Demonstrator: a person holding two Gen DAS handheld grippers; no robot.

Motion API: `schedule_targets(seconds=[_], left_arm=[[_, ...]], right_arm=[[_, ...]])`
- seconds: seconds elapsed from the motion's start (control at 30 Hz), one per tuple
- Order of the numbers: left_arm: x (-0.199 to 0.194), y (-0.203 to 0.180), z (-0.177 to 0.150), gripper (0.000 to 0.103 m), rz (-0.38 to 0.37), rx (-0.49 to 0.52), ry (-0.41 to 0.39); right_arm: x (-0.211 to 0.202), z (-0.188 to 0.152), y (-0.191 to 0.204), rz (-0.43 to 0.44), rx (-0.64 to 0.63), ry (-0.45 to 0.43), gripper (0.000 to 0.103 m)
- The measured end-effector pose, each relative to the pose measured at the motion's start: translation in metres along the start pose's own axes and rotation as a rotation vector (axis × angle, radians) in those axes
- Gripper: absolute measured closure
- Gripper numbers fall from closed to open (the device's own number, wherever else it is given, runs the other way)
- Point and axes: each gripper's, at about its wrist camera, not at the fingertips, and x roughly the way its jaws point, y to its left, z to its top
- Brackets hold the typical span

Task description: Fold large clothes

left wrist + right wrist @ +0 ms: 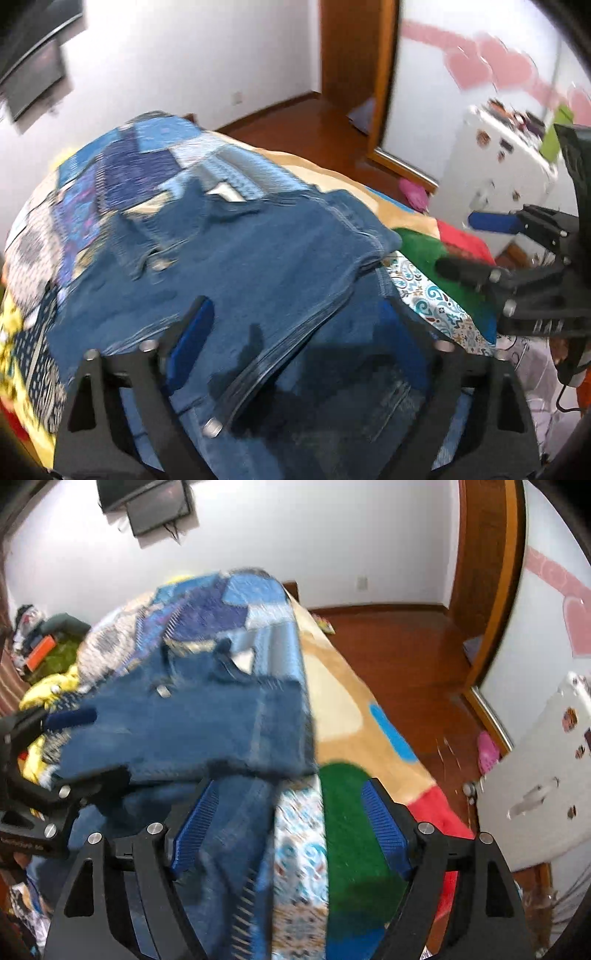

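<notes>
A blue denim garment [258,266] lies folded over on the bed, on top of a blue patchwork blanket [147,162]. It also shows in the right wrist view [192,723]. My left gripper [295,332] is open, its blue pads spread wide just above the denim's folded edge. My right gripper [291,823] is open too, over the denim's right edge and a paisley cloth [299,849]. The right gripper also shows in the left wrist view [476,240], at the right, with its fingers apart. The left gripper shows at the left of the right wrist view [81,746].
The bed cover [340,686] is tan with green, red and blue patches. A yellow cloth [44,694] lies at the left. A white cabinet [546,775] stands to the right, with wood floor [406,650] and a door frame [354,55] beyond. A dark screen [147,502] hangs on the wall.
</notes>
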Motion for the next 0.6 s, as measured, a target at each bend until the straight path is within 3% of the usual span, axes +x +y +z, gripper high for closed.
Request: schedule_targets(seconds=[0.1, 0.2, 0.27, 0.3, 0.33, 0.4, 0.5, 0.6], left_arm=[[0.030, -0.009, 0.004, 0.041, -0.045, 0.042, 0.070], [0.061, -0.010, 0.006, 0.044, -0.096, 0.036, 0.150], [0.073, -0.007, 0.005, 0.051, -0.092, 0.032, 0.170], [0.075, -0.007, 0.005, 0.063, -0.087, 0.027, 0.169], [0.076, -0.003, 0.005, 0.077, -0.094, 0.008, 0.158], [0.069, 0.004, 0.007, 0.087, -0.093, -0.039, 0.109], [0.045, 0.015, 0.010, 0.089, -0.040, -0.068, 0.012], [0.018, 0.037, 0.014, 0.090, -0.015, -0.127, -0.061]], right_arm=[[0.018, -0.012, -0.009, 0.014, 0.030, 0.059, 0.026], [0.029, -0.022, -0.017, 0.015, 0.052, 0.100, 0.026], [0.032, -0.026, -0.019, 0.030, 0.061, 0.116, 0.026], [0.032, -0.027, -0.019, 0.037, 0.063, 0.121, 0.026], [0.033, -0.028, -0.019, 0.041, 0.062, 0.125, 0.026], [0.033, -0.029, -0.016, 0.052, 0.061, 0.126, 0.026], [0.040, -0.031, -0.009, 0.087, 0.046, 0.145, 0.026], [0.050, -0.038, -0.005, 0.065, 0.029, 0.178, 0.026]])
